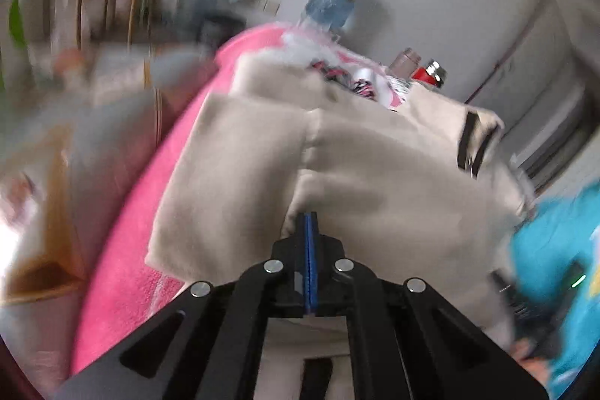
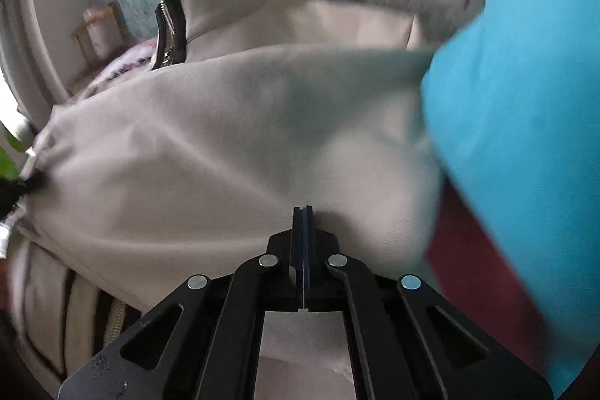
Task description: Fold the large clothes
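Both tongs, left point(image 1: 308, 217) and right point(image 2: 302, 210), pinch the beige jacket point(image 1: 240, 156); keep the hem taut, lower both evenly.

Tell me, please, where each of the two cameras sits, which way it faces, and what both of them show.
Left wrist: on the left gripper, looking down along its shut fingers at the beige jacket on a pink blanket; a blue sleeve shows at right.
Right wrist: on the right gripper, jaws shut at the beige jacket; blue sleeve at right.
Shared: the jacket and its black zipper.
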Tool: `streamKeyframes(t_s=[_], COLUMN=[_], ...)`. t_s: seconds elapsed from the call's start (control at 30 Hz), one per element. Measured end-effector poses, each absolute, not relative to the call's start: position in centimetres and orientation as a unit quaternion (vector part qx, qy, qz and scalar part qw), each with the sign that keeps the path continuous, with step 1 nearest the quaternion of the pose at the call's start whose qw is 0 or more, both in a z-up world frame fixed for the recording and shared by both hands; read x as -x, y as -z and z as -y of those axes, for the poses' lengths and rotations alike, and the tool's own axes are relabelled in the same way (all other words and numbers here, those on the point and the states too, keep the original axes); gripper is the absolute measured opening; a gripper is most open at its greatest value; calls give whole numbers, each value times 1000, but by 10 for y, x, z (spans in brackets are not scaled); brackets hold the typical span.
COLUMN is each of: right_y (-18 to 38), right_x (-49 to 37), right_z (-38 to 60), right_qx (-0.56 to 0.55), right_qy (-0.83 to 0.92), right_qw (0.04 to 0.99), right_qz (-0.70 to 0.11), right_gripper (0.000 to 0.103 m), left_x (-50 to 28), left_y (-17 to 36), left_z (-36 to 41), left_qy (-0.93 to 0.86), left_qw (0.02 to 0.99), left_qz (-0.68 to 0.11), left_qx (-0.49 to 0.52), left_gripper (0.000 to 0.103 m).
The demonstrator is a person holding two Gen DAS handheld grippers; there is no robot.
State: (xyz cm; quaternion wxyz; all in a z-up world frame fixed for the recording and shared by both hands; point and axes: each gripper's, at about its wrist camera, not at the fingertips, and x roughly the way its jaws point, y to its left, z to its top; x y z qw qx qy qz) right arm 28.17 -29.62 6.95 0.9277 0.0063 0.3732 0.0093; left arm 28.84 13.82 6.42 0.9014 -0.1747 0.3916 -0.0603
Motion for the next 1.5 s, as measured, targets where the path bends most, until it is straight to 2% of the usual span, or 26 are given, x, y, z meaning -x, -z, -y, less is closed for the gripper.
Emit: streamKeyframes(t_s=[0.1,0.23,0.3,0.37,0.47,0.57,0.63,0.7,0.93,0.97,1.03,1.13,1.23,1.33,1.5], right_y=[-79,-62,-53,-51,-50,-74,-90,-102,-101,-92,-80,-94,-102,-104,-93], right_x=[-280,-299,-310,-309,-300,-286,-280,-278,-324,-335,-348,-340,-322,-304,-267], right_z=[270,247,265,290,347,354,349,344,298,301,310,331,345,351,308], right_qx=[-48,-47,-95,-129,-169,-86,-91,-101,-126,-125,-168,-157,-109,-96,-37], right_qy=[-120,-137,-140,-96,-32,80,51,-3,-165,-149,-167,-123,-16,-19,-162], right_qw=[924,912,906,908,911,932,945,950,923,919,907,918,944,945,923], right_qz=[-359,-383,-388,-387,-376,-342,-309,-295,-325,-344,-349,-343,-312,-312,-346], right_gripper=[3,3,3,0,0,0,6,6,6,1,0,0,0,6,14], left_x=[-289,-301,-310,-313,-313,-310,-310,-310,-344,-349,-358,-359,-355,-341,-327], left_y=[-70,-56,-42,-26,-26,-39,-40,-43,-39,-36,-27,-27,-38,-55,-52], left_z=[-98,-62,-67,-97,-132,-138,-135,-129,-92,-90,-101,-121,-123,-112,-75], left_qy=[128,188,179,174,140,99,100,95,225,227,196,160,114,65,177], left_qw=[902,879,868,851,847,874,877,878,823,819,825,830,851,881,850], left_qz=[-388,-414,-431,-431,-418,-404,-407,-404,-433,-440,-444,-425,-419,-403,-437], left_qx=[139,143,167,242,297,251,235,240,291,289,291,325,294,238,233], left_gripper=[2,2,2,2,3,3,3,2,2,2,2,2,2,2,2])
